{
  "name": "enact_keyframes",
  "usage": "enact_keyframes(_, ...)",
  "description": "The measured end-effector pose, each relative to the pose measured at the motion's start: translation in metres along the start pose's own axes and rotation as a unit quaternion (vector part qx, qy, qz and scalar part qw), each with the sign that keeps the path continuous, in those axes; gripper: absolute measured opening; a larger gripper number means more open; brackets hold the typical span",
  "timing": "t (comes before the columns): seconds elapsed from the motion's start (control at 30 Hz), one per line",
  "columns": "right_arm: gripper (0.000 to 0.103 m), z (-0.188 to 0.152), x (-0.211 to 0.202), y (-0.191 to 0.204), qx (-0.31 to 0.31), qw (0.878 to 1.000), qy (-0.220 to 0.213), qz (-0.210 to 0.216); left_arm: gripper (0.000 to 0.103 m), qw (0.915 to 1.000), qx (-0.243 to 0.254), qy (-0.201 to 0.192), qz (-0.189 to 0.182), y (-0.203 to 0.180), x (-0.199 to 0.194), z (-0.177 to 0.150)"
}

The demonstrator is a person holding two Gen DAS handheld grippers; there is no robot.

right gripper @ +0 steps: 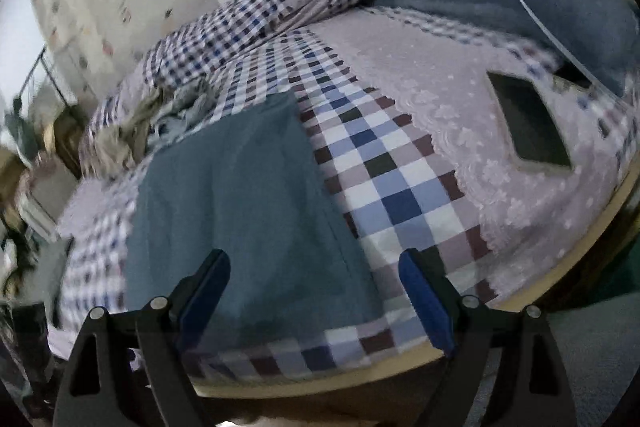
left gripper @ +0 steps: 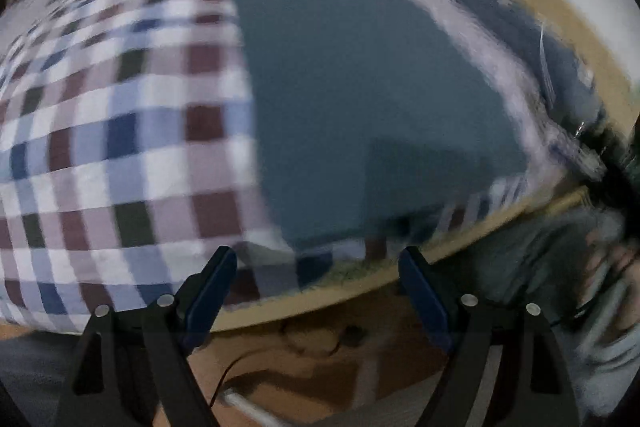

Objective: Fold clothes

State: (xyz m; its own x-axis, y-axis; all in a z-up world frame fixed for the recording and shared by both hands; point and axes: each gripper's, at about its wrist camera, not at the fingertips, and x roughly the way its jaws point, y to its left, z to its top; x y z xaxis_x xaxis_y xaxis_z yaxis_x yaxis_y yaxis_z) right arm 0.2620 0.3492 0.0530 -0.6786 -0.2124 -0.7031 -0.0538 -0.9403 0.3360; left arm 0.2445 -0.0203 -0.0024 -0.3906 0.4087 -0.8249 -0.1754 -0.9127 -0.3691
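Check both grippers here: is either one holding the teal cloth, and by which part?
Nothing is held. The left gripper and right gripper are both open, and the teal cloth lies flat on the checked bedspread.

Left wrist camera sits low at the bed's near edge, looking forward between its two blue-padded fingers (left gripper: 420,291), spread wide at the bottom of frame. It faces across the checked bedspread (left gripper: 120,131) from close in, and the whole picture smears with blur. The teal folded garment (left gripper: 352,99) fills the centre. Right wrist camera rides higher and further back, also peering out between its own spread fingers (right gripper: 424,295), angled down over the bed towards the wall. Its picture is sharper. Both views share the teal garment (right gripper: 240,211), the checked spread (right gripper: 384,183) and the wooden bed rim (left gripper: 320,295).
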Motion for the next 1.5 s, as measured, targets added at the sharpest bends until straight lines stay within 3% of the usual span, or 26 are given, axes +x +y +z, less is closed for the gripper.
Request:
enact_keyframes(0.1, 0.089, 0.004, 0.001, 0.001, 0.013, 1.000, -0.007, 0.013, 0.086, 0.9939, -0.070, -0.048, -0.071, 0.031, -0.020, 0.003)
enact_keyframes(0.2, 0.089, 0.006, 0.004, 0.013, 0.000, 0.999, -0.013, 0.033, 0.086, 0.9818, -0.119, -0.063, -0.134, 0.055, -0.020, 0.005)
enact_keyframes(0.33, 0.089, 0.008, 0.003, 0.028, -0.020, 0.998, -0.020, 0.049, 0.086, 0.9715, -0.128, -0.066, -0.188, 0.061, -0.011, 0.010)
enact_keyframes(0.6, 0.089, 0.005, 0.000, 0.040, -0.043, 0.996, -0.024, 0.073, 0.086, 0.9666, -0.140, -0.015, -0.214, 0.064, 0.017, 0.018)
enact_keyframes(0.77, 0.089, -0.002, -0.001, 0.058, -0.094, 0.991, -0.021, 0.090, 0.086, 0.9536, -0.163, 0.007, -0.253, 0.061, 0.031, 0.015)
enact_keyframes(1.0, 0.089, -0.022, -0.006, 0.094, -0.200, 0.974, -0.019, 0.101, 0.086, 0.9321, -0.202, 0.012, -0.300, 0.061, 0.042, 0.023)
enact_keyframes(1.1, 0.089, -0.037, -0.009, 0.113, -0.264, 0.958, -0.026, 0.105, 0.086, 0.9206, -0.203, -0.001, -0.333, 0.067, 0.032, 0.024)
enact_keyframes(1.2, 0.089, -0.061, -0.008, 0.134, -0.347, 0.933, -0.039, 0.087, 0.086, 0.9082, -0.202, -0.013, -0.366, 0.066, 0.027, 0.029)
enact_keyframes(1.37, 0.089, -0.101, -0.005, 0.169, -0.479, 0.874, -0.058, 0.054, 0.086, 0.8910, -0.206, -0.024, -0.404, 0.062, 0.024, 0.038)
enact_keyframes(1.47, 0.089, -0.122, 0.001, 0.185, -0.544, 0.835, -0.075, 0.027, 0.086, 0.8837, -0.203, -0.030, -0.421, 0.056, 0.025, 0.045)
enact_keyframes(1.5, 0.089, -0.126, 0.005, 0.188, -0.555, 0.828, -0.080, 0.018, 0.086, 0.8826, -0.202, -0.031, -0.424, 0.055, 0.024, 0.046)
